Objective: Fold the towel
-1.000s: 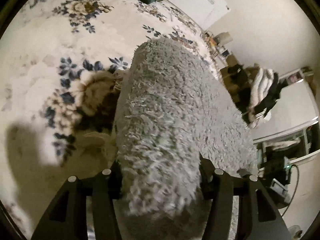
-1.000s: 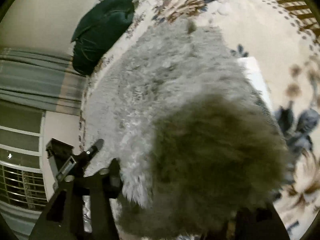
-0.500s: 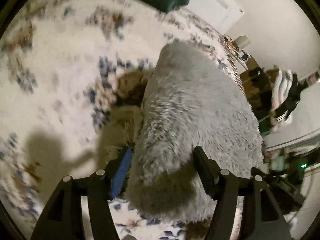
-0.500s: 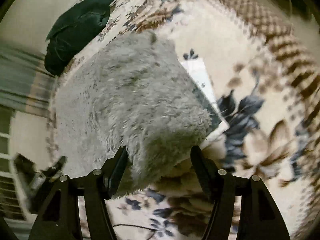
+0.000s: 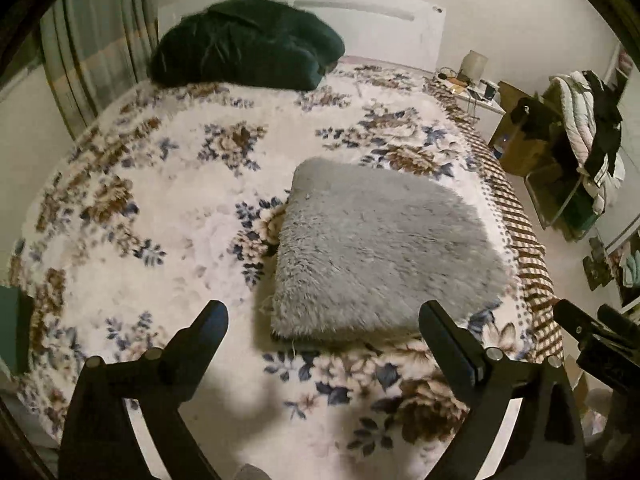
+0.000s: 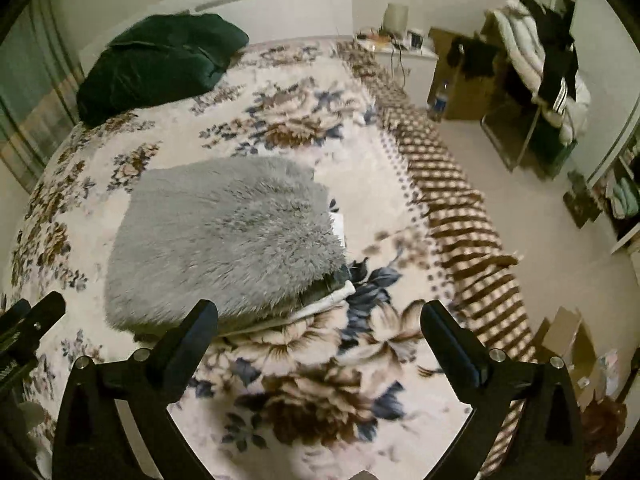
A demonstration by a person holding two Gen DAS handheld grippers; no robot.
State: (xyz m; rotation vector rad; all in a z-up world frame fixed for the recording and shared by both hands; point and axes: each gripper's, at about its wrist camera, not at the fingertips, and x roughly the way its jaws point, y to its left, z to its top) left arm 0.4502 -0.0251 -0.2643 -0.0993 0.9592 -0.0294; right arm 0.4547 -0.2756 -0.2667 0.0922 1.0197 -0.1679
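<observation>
The grey fluffy towel point(image 5: 380, 248) lies folded into a thick square on the floral bed cover point(image 5: 160, 208). My left gripper point(image 5: 324, 320) is open and hangs back from the towel's near edge, holding nothing. In the right wrist view the same towel point(image 6: 224, 236) lies left of centre, with a pale layer point(image 6: 320, 304) peeking out at its near right corner. My right gripper point(image 6: 318, 322) is open and empty, back from that corner. Part of the other gripper shows at each view's edge point(image 5: 592, 336) point(image 6: 24, 328).
A dark green cushion point(image 5: 244, 52) sits at the head of the bed. The cover's brown checked border point(image 6: 460, 216) runs along the bed's right edge, with bare floor point(image 6: 532, 216) beyond. A chair piled with clothes point(image 6: 540, 60), a cardboard box and a bedside table stand by the wall.
Both grippers, shut on the towel a second ago, have opened and pulled back from it. The towel now lies flat and folded on the bed.
</observation>
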